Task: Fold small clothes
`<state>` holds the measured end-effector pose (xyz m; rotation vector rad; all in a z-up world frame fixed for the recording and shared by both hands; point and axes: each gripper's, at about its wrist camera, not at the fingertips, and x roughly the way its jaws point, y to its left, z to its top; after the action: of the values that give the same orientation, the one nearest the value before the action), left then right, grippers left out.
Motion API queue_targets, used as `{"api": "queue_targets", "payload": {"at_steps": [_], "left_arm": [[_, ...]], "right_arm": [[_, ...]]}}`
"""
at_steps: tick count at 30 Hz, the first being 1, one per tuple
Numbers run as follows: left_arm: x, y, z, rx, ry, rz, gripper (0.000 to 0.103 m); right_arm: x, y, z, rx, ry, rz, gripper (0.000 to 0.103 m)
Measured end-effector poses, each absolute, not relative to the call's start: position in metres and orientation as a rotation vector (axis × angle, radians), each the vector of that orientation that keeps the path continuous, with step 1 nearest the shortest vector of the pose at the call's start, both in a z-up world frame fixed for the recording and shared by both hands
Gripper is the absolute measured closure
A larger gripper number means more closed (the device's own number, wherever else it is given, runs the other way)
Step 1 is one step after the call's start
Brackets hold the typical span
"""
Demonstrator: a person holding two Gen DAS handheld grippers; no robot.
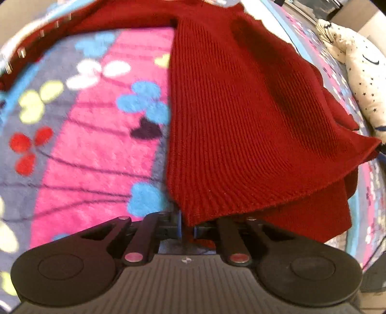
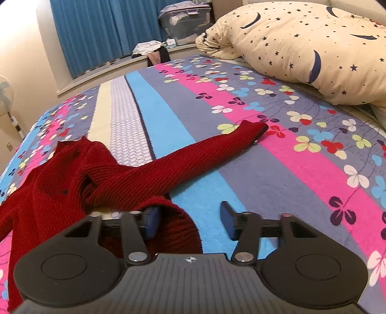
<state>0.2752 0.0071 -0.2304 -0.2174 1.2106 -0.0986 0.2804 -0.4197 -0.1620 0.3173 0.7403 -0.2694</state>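
Note:
A dark red ribbed knit sweater (image 1: 241, 116) lies on a flowered, striped blanket (image 1: 91, 145). My left gripper (image 1: 187, 225) is shut on the sweater's hem and holds that edge lifted, so the cloth hangs over the view. In the right wrist view the sweater (image 2: 60, 183) is bunched at the left, with one sleeve (image 2: 205, 149) stretched out to the right across the blanket (image 2: 265, 174). My right gripper (image 2: 190, 222) is open, low over the blanket; its left finger (image 2: 152, 222) touches a fold of the sweater, its right finger (image 2: 228, 222) is over bare blanket.
A cream pillow with stars and moons (image 2: 313, 46) lies at the far right of the bed, also in the left wrist view (image 1: 361, 79). Blue curtains (image 2: 101, 31), a plastic storage box (image 2: 185, 21) and a fan (image 2: 4, 96) stand beyond the bed.

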Motion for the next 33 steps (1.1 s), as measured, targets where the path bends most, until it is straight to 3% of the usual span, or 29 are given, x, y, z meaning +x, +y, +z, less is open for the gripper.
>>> {"api": "queue_targets", "payload": {"at_steps": [3,8,12,13,15,17,24,31,33], "left_arm": [[0.260,0.013,-0.202,-0.173,1.132,-0.078,0.095],[0.227,0.059,-0.153,-0.085,1.028,-0.021,0.095],[0.226,0.103,-0.149,-0.054,1.013,0.078,0.095],[0.231,0.112,-0.153,-0.061,1.024,0.098,0.095],[0.242,0.121,-0.166,-0.059,1.053,0.124,0.095],[0.251,0.122,-0.173,-0.051,1.079,0.141,0.095],[0.258,0.130,-0.184,-0.075,1.104,0.153,0.095],[0.266,0.143,-0.184,-0.110,1.107,0.180,0.095],[0.267,0.145,-0.185,-0.116,1.111,0.183,0.095]], "right_arm": [[0.266,-0.412,-0.153,0.294,0.733,-0.220,0.096],[0.216,-0.382,-0.128,0.221,0.717,-0.020,0.097],[0.173,-0.347,-0.127,0.148,0.758,0.154,0.098],[0.165,-0.339,-0.135,0.098,0.771,0.153,0.097],[0.153,-0.327,-0.157,-0.004,0.795,0.115,0.081],[0.146,-0.322,-0.181,-0.051,0.854,0.057,0.073],[0.126,-0.334,-0.219,0.141,0.883,-0.066,0.067],[0.167,-0.360,-0.198,0.281,0.772,-0.106,0.064],[0.173,-0.357,-0.198,0.253,0.766,-0.088,0.057]]}}
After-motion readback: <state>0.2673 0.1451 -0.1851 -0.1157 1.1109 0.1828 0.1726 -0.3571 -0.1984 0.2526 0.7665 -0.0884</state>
